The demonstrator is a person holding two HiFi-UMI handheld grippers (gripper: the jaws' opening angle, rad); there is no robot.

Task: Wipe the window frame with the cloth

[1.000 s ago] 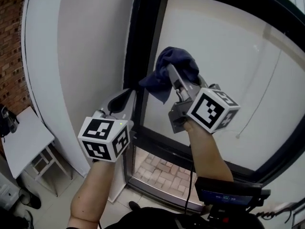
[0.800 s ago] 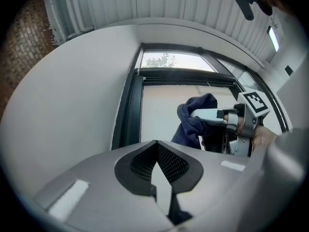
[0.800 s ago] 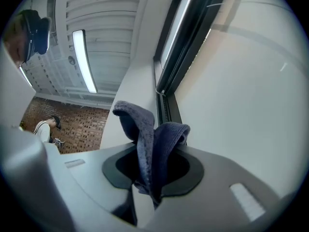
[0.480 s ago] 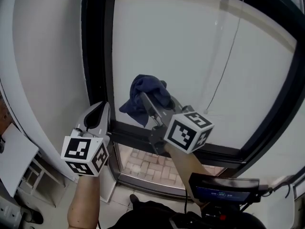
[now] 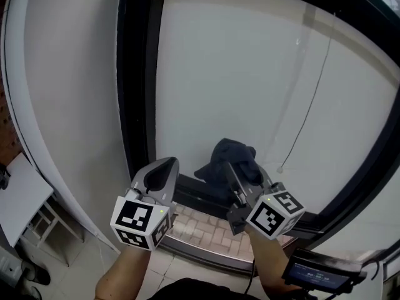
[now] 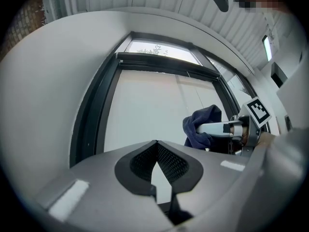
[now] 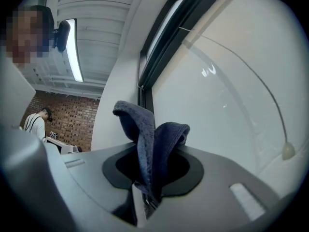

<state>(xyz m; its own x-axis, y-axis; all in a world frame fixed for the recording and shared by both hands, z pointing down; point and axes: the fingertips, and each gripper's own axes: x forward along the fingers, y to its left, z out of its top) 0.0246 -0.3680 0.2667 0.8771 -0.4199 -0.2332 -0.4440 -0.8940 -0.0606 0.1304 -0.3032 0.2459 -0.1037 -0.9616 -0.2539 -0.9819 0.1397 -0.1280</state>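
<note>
A dark blue cloth (image 5: pixel 229 157) is bunched against the bottom rail of the black window frame (image 5: pixel 190 192), at the foot of the glass. My right gripper (image 5: pixel 234 169) is shut on the cloth, which sticks up between its jaws as a folded cloth (image 7: pixel 144 129) in the right gripper view. My left gripper (image 5: pixel 164 166) hangs just left of it, beside the frame's vertical bar (image 5: pixel 133 74). Its jaws are shut with nothing in them, tips meeting at the left gripper (image 6: pixel 155 143). From there the cloth (image 6: pixel 202 123) shows at the right.
A blind cord with a small bead (image 5: pixel 281 169) hangs in front of the glass to the right of the cloth. A white wall (image 5: pixel 69 105) stands left of the frame, and a small white table (image 5: pixel 22 192) lower left. Brick paving (image 5: pixel 200 230) lies below the rail.
My right gripper has carried the cloth down from mid-glass beside the vertical bar to the bottom rail. The left gripper stayed low, left of it, still shut.
</note>
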